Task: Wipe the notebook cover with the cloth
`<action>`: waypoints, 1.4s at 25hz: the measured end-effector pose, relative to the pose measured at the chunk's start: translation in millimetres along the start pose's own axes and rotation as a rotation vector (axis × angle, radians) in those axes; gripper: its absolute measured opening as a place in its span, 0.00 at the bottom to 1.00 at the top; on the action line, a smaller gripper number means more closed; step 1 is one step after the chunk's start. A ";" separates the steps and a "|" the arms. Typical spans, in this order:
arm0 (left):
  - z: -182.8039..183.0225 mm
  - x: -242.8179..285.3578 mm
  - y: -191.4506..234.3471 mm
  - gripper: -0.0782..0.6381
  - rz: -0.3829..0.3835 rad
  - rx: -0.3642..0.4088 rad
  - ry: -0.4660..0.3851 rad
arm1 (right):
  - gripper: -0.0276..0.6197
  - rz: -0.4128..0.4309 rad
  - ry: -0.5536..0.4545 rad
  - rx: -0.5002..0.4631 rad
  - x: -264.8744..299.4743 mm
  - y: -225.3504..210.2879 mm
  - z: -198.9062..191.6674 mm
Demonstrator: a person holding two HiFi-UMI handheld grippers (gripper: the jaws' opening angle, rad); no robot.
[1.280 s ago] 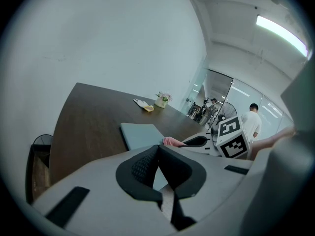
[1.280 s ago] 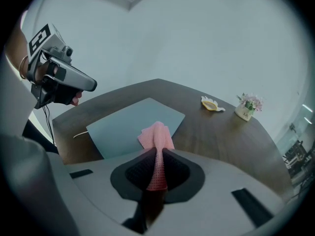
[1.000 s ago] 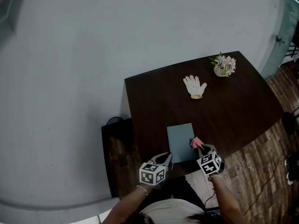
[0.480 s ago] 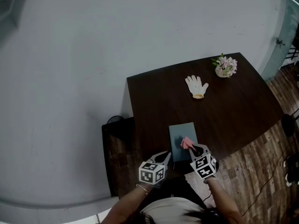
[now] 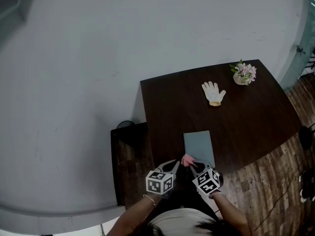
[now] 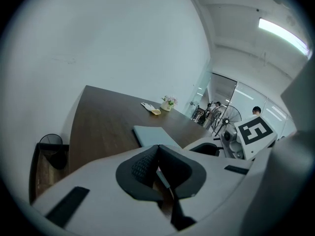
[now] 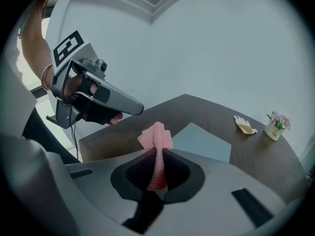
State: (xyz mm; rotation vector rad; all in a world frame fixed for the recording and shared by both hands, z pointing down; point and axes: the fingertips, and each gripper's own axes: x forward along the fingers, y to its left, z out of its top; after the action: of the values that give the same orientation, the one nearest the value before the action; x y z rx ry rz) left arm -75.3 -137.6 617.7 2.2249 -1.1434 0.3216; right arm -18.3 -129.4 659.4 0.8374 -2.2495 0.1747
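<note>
A grey-blue notebook (image 5: 199, 147) lies flat near the front edge of the dark table (image 5: 246, 117); it also shows in the left gripper view (image 6: 152, 135) and the right gripper view (image 7: 202, 141). My right gripper (image 5: 193, 165) is shut on a pink cloth (image 5: 187, 160), held at the notebook's near left corner. The cloth (image 7: 156, 149) sticks up from the closed jaws. My left gripper (image 5: 173, 167) sits just left of it, off the notebook, jaws shut with nothing between them (image 6: 156, 167).
A white glove (image 5: 213, 92) and a small pot of pink flowers (image 5: 244, 73) lie at the table's far side. A dark bin (image 5: 125, 127) stands on the floor left of the table. People and a fan show far off in the left gripper view.
My right gripper has carried the pink cloth leftward across the near end of the notebook, from its right edge to its left corner. The left gripper stayed put.
</note>
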 end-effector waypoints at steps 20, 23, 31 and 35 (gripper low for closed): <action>4.4 13.1 5.0 0.13 -0.026 0.002 0.030 | 0.10 0.034 0.076 0.002 10.4 -0.6 -25.6; 4.7 16.1 3.2 0.13 -0.032 0.005 0.036 | 0.10 0.020 0.081 0.014 5.8 -7.8 -31.8; 3.2 24.1 -1.9 0.13 -0.048 0.006 0.044 | 0.10 -0.038 0.091 0.066 -6.8 -28.9 -49.4; 6.6 28.8 -4.9 0.13 -0.052 -0.003 0.039 | 0.10 -0.066 0.098 0.090 -12.7 -39.6 -57.7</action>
State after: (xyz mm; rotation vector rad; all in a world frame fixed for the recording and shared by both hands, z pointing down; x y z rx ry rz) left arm -54.5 -158.3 624.0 2.2321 -1.0635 0.3396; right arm 46.5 -133.4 688.6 0.9295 -2.1324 0.2816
